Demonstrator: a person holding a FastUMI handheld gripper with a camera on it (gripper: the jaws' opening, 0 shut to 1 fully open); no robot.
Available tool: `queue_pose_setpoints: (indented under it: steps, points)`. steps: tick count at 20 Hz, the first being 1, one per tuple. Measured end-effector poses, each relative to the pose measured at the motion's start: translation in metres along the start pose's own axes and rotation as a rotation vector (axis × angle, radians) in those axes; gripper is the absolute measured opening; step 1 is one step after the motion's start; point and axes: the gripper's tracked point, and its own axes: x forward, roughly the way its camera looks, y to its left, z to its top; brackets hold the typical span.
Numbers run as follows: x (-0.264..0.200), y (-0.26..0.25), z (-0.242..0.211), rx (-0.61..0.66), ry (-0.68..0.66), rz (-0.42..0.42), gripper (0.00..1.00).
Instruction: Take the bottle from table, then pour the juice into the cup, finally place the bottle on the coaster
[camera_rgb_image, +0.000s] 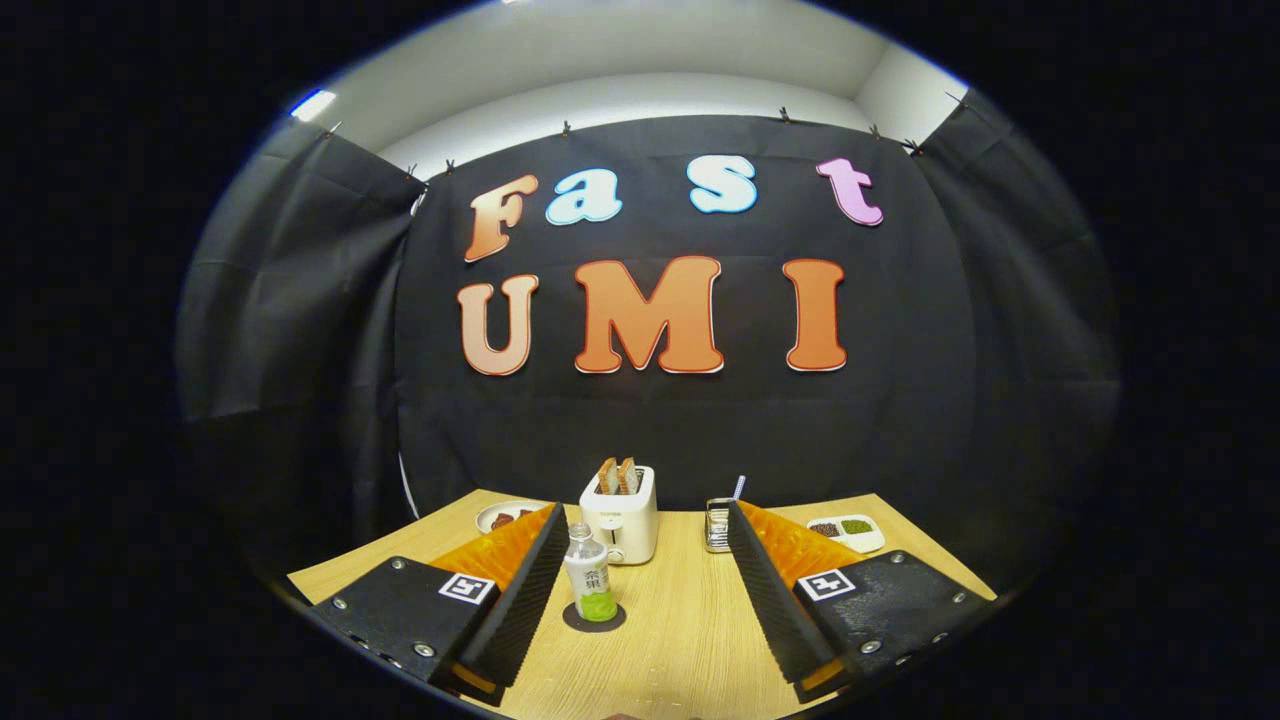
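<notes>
A small clear bottle (589, 576) with a white cap and green juice at its bottom stands upright on a dark round coaster (594, 617) on the wooden table (680, 640). It sits just inside my left finger, near that fingertip, without touching it. My gripper (645, 523) is open wide, with nothing pressed between its fingers. A metal cup (717, 525) with a straw stands by my right fingertip, partly hidden by it.
A white toaster (621, 518) holding two bread slices stands behind the bottle, beyond the fingertips. A white plate (505, 515) with dark food lies at the far left. A white tray (848, 530) with brown and green grains lies at the far right.
</notes>
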Motion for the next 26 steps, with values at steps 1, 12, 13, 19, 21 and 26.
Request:
queue_pose_setpoints:
  steps: [1, 12, 13, 19, 21, 26]
  points:
    - [-0.010, 0.002, 0.005, -0.017, -0.001, 0.004, 0.94]
    - [-0.106, 0.002, 0.040, -0.065, -0.101, -0.020, 0.94]
    - [-0.115, 0.003, 0.033, -0.051, -0.105, -0.011, 0.94]
    - [-0.143, -0.019, 0.047, -0.023, -0.169, -0.064, 0.94]
    - [-0.150, -0.020, 0.046, -0.039, -0.166, -0.062, 0.94]
    - [-0.161, -0.022, 0.042, -0.033, -0.165, -0.038, 0.94]
